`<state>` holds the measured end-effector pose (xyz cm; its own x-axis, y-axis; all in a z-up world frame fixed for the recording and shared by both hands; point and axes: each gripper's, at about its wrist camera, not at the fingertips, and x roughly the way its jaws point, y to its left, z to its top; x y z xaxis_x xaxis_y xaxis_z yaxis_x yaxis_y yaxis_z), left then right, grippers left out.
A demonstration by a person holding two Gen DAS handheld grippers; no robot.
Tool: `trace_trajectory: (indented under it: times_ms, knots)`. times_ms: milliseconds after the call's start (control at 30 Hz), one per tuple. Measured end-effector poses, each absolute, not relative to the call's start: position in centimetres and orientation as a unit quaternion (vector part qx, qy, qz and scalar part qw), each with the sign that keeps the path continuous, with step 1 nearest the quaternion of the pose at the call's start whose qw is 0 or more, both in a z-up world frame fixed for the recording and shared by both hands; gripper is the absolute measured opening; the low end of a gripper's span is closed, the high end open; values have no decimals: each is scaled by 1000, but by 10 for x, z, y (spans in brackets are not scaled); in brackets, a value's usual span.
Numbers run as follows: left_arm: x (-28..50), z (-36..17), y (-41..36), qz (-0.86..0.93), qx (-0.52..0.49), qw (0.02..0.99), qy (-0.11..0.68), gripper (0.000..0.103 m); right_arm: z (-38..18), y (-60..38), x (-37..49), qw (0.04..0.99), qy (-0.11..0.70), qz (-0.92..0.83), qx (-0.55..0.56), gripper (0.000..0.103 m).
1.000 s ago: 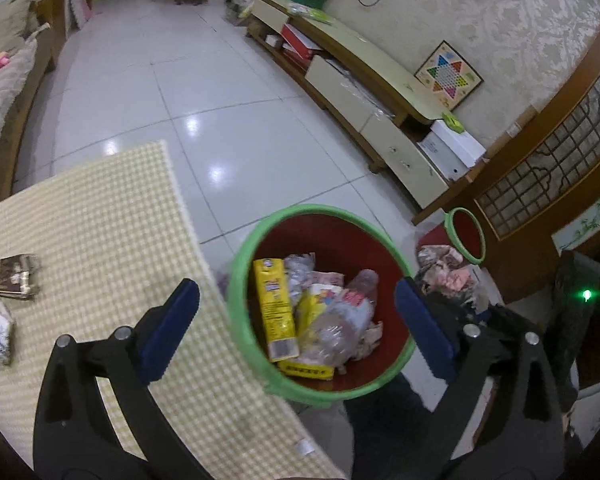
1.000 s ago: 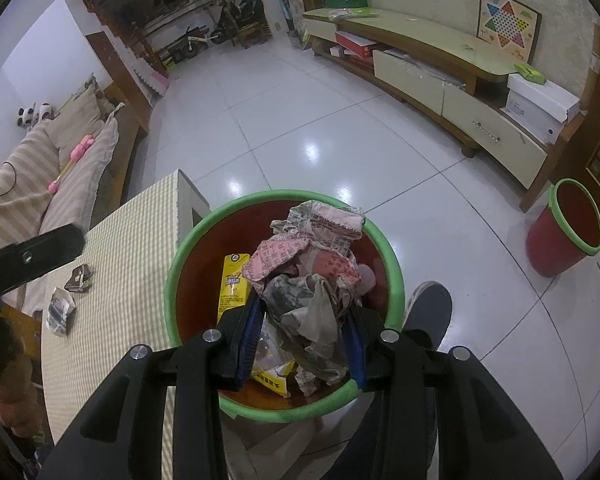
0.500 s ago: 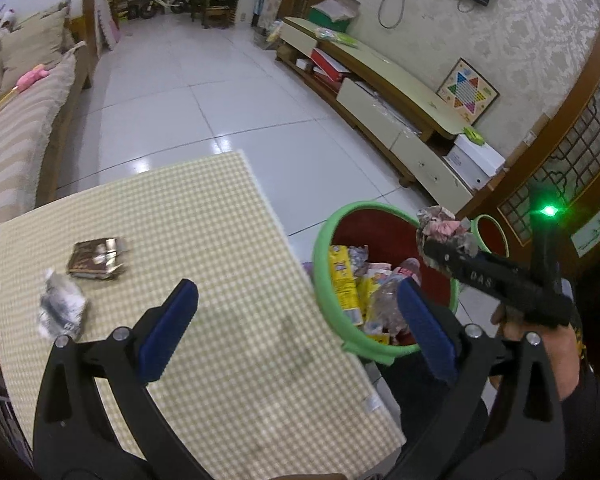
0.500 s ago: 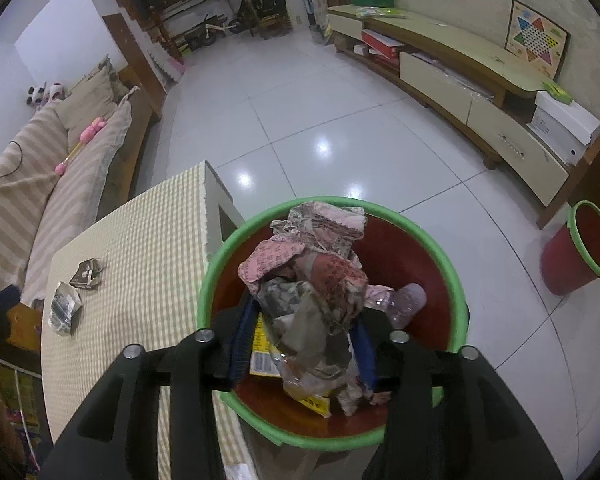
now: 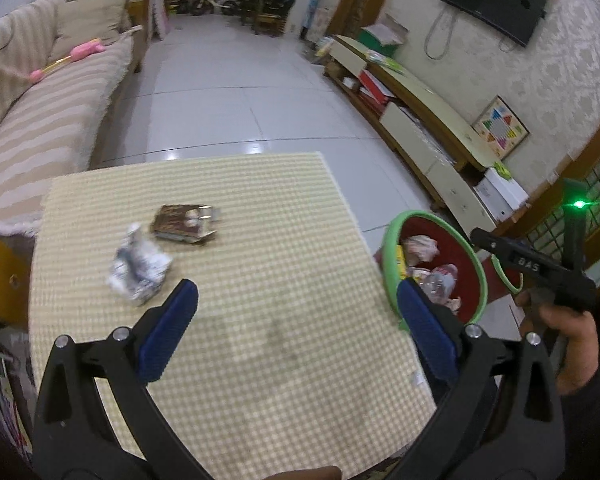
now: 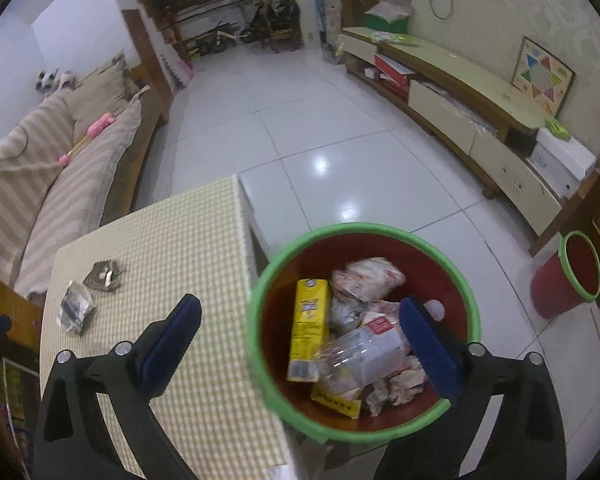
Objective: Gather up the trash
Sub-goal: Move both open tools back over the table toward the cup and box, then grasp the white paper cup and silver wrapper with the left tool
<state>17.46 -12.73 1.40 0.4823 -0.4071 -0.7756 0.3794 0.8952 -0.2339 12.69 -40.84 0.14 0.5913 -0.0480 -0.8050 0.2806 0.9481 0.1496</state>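
The bin (image 6: 364, 332), red inside with a green rim, stands on the floor hard against the table's (image 5: 260, 360) edge, and everything here is best placed from it. The right claw (image 6: 300, 340) hangs over it, tilted downward, its blue pads wide apart after just springing open, with nothing between them: one pad sits above the table's checked cloth, the other above the bin's far side. Inside the bin lie a yellow carton (image 6: 309, 336) standing on end against the wall nearest the table, a clear crushed bottle (image 6: 360, 354) across the middle, and pinkish crumpled paper (image 6: 367, 278) at the back, with more scraps underneath (too jumbled to sort out).

Well away from the bin, toward the sofa (image 5: 40, 112) side of the table, two pieces of trash remain: a crumpled silvery wrapper (image 5: 138, 264) and, just beyond it, a flattened dark packet (image 5: 184, 224). They lie close together but apart.

The left claw (image 5: 296, 320) hovers above the table between the bin and that trash, its jaws also spread wide and empty; the wrapper lies just past its left pad. In this view a hand (image 5: 568, 344) grips the right tool's handle at the bin's far side.

A second, smaller bin (image 6: 568, 276) of the same colours stands further off by the wooden screen.
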Motion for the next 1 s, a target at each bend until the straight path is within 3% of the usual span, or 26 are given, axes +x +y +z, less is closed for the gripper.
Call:
trace_trajectory:
  times_ms: [500, 1000]
  knots:
    - [167, 9, -4, -151, -53, 873, 461, 98, 3, -281, 155, 892, 447, -1, 61, 95]
    - [202, -31, 6, -150, -32, 851, 503, 97, -22, -223, 191, 886, 462, 46, 21, 95]
